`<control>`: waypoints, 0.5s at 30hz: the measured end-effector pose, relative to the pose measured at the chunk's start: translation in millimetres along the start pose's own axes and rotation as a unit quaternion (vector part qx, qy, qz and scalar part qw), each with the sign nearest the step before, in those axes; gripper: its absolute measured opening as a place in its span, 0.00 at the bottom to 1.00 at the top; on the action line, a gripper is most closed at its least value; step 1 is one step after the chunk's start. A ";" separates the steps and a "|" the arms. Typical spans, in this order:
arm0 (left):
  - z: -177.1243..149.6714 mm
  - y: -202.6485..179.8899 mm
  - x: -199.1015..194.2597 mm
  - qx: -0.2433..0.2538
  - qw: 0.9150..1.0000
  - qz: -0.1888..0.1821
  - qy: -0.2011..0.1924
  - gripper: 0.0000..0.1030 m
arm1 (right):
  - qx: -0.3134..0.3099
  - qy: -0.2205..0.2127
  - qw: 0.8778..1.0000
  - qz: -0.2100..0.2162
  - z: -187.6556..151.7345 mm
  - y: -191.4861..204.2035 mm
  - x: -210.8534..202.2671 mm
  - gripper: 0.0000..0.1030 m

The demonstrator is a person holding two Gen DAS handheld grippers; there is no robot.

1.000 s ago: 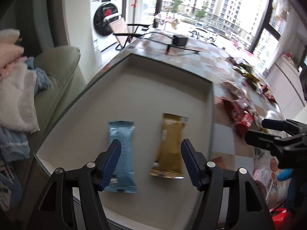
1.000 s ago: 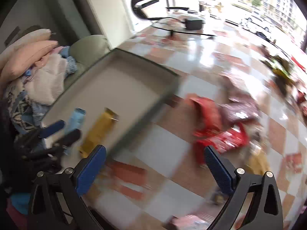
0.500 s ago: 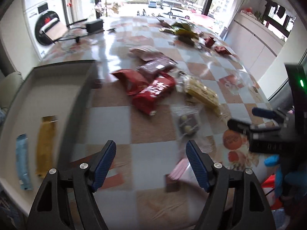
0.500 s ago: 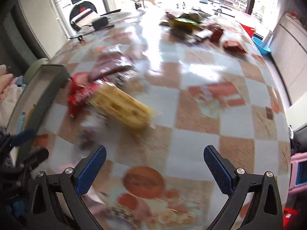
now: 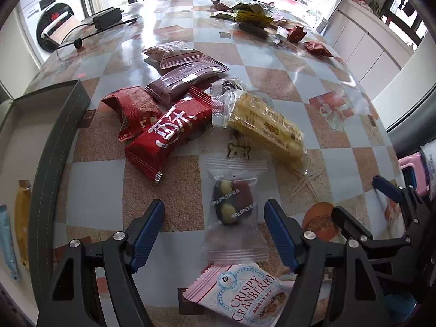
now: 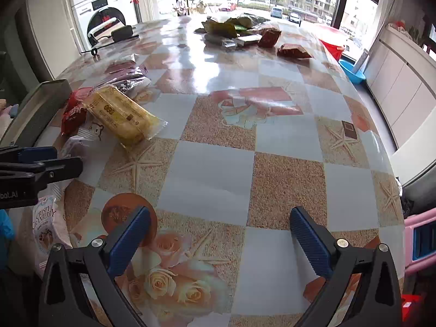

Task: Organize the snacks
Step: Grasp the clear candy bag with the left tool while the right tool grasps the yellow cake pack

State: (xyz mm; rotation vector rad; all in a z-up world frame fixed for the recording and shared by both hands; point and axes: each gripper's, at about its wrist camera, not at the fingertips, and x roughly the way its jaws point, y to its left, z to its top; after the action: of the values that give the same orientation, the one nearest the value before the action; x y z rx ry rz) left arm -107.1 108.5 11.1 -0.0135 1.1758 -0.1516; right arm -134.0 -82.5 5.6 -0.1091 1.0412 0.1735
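Daylit checkered counter (image 5: 272,81) carries loose snacks beside a grey tray (image 5: 54,147) at its left edge. Left hand-held gripper (image 5: 214,230) stands apart, straddling the clear nut packet (image 5: 234,204), likely to grasp it; right hand-held gripper (image 6: 219,234) hangs apart, empty, over bare counter.

A checkered table (image 5: 272,81) carries red packets (image 5: 163,133), a yellow packet (image 5: 267,128), a clear packet (image 5: 234,207), a pink cranberry packet (image 5: 245,297) and, left, a grey tray (image 5: 54,136).
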 end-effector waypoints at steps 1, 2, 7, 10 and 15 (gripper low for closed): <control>0.1 -1.7 2.1 0.003 1.000 0.014 -0.002 0.76 | -0.002 -0.008 1.000 0.001 -2.4 0.5 -1.4 1.00; 0.2 -1.1 3.0 0.006 1.000 0.024 -0.003 0.76 | -0.003 -0.014 1.000 0.000 -3.5 0.9 -2.3 1.00; -0.6 1.0 -0.4 0.024 0.999 0.036 -0.025 0.34 | -0.008 -0.035 0.999 0.002 -4.4 4.4 -2.8 1.00; -3.0 10.4 -3.5 0.025 0.999 0.029 -0.027 0.31 | -0.009 -0.035 0.999 0.001 -5.1 4.7 -2.9 1.00; -16.1 37.8 -10.6 0.008 0.998 0.048 -0.048 0.31 | -0.010 -0.039 0.999 0.002 -5.3 4.7 -3.3 1.00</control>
State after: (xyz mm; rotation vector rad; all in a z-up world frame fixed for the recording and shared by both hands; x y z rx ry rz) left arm -121.6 148.4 11.2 0.0492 1.0770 -0.0747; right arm -141.0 -79.1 5.7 -0.1186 0.9623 0.1902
